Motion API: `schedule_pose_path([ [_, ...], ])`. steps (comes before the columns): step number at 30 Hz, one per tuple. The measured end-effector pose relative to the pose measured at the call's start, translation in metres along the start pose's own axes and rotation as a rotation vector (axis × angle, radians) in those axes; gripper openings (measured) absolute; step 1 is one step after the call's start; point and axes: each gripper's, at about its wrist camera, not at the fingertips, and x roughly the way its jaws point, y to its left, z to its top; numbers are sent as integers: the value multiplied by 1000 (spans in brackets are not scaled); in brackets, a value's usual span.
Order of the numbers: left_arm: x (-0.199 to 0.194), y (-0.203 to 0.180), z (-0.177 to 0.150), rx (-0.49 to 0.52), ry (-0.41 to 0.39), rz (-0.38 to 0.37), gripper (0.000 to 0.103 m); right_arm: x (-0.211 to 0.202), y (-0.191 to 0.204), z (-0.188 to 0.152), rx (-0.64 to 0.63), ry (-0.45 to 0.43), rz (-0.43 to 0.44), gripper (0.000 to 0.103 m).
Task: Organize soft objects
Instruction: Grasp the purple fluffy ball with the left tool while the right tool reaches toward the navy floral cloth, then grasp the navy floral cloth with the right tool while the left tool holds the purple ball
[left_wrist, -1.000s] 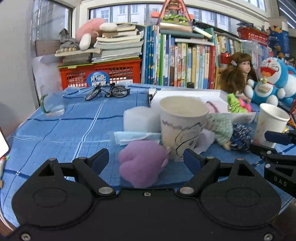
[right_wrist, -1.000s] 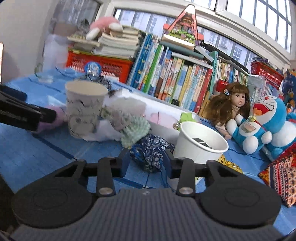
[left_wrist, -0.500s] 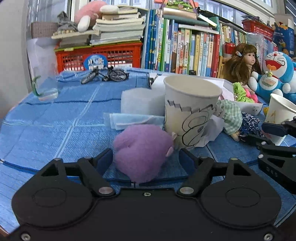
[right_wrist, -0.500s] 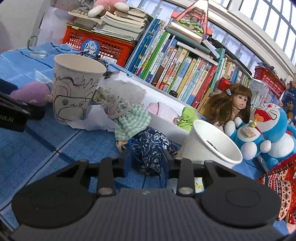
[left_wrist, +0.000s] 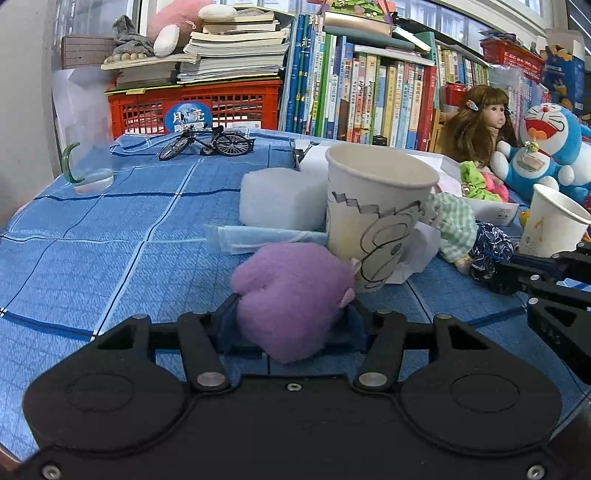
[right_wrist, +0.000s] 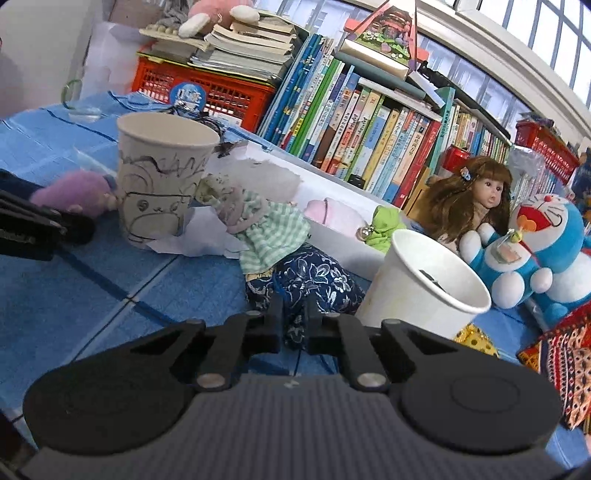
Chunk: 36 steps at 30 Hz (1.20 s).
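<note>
A purple plush toy lies on the blue checked cloth, against a paper cup with a drawn face. My left gripper has the plush between its fingers, which touch both its sides; its jaws are closing. A rag doll in a green checked top and dark blue floral skirt lies between that cup and a plain white cup. My right gripper is shut on a fold of the floral skirt. Each gripper also shows at the edge of the other's view.
Behind the drawn cup sit a white foam block, a packed face mask and a white box holding pink and green soft items. A doll, a blue plush cat, a glass, a toy bicycle, books and a red crate line the back.
The left jaws have come in from wide apart until they touch the purple plush. The right jaws have shut from part-open onto the floral skirt.
</note>
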Motion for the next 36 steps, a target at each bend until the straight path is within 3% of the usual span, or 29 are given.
schedule_pose_path([
  [14,-34,-17,-7,29,4,-67,55,-50,-17,-4,47,8,265,10],
  [15,-35,-18,-8,34,4,-69,56,-53,-18,-5,50,1,261,14],
  [19,-35,-22,-10,41,7,-63,56,-52,-25,-7,100,-28,211,56],
  [25,-30,-23,-10,47,10,-44,63,-28,-17,-4,105,-22,187,75],
  [30,-26,-23,-12,55,4,-30,72,-5,-10,0,110,-17,148,83],
  [33,-24,-24,-12,57,12,-34,72,7,-8,0,102,-3,140,83],
  [34,-23,-24,-13,56,15,-36,72,9,-8,-1,104,2,144,71],
  [36,-22,-24,-14,54,19,-38,72,9,-10,-3,108,-1,145,65],
])
